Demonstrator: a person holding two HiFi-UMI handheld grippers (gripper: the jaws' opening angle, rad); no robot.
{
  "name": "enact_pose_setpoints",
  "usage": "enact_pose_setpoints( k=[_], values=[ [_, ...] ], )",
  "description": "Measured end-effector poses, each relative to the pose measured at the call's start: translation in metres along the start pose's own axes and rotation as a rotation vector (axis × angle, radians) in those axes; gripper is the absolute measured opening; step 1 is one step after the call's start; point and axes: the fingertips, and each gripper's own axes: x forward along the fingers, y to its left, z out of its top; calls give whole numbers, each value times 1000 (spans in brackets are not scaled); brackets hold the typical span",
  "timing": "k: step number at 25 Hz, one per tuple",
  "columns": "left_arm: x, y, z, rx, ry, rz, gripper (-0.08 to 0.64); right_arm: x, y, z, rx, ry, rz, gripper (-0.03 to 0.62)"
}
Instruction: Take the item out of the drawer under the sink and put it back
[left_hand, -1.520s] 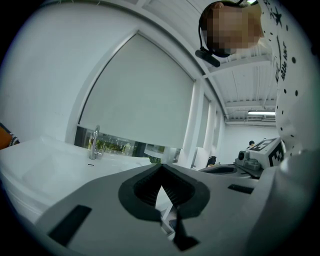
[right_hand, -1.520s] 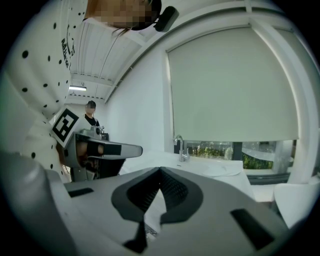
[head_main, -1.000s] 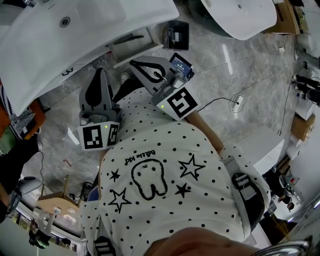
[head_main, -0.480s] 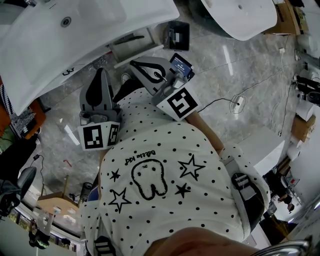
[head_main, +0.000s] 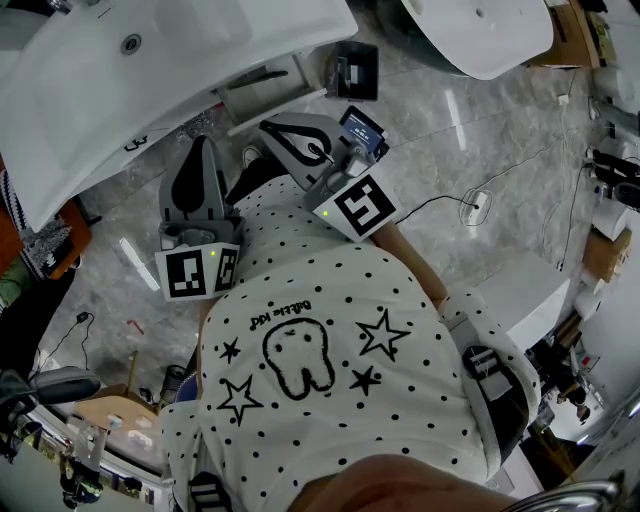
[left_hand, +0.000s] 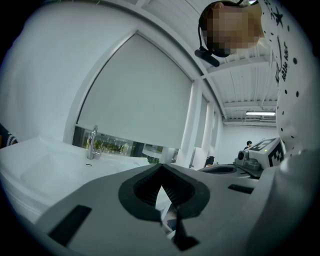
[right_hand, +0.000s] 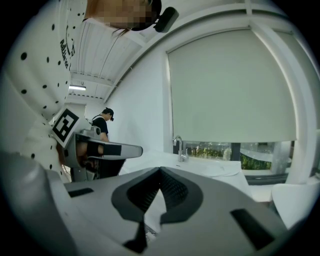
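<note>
Drawer (head_main: 268, 98) under sink (head_main: 230, 40), marble floor (head_main: 480, 130)

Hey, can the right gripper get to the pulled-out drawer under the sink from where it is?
Probably yes. The right gripper is shut and empty, close in front of the drawer, which stands out from under the sink with nothing between them. The jaws would need opening first.

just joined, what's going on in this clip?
A person stands at a white sink, holding the left tongs and the right tongs near the chest, pointed toward the sink. Both are shut with nothing between them. Neither touches anything, so no item is in hand at this moment.
</note>
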Motion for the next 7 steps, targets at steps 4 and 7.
enact_pose_setpoints(
  k=[4,7],
  values=[
    [0,-1,0,-4,-2,2,-5,0,0,0,-11,3,7,12],
    [1,-1,0,-6,-4,3,-5,0,-1,1,-11,-2,7,12]
  ],
)
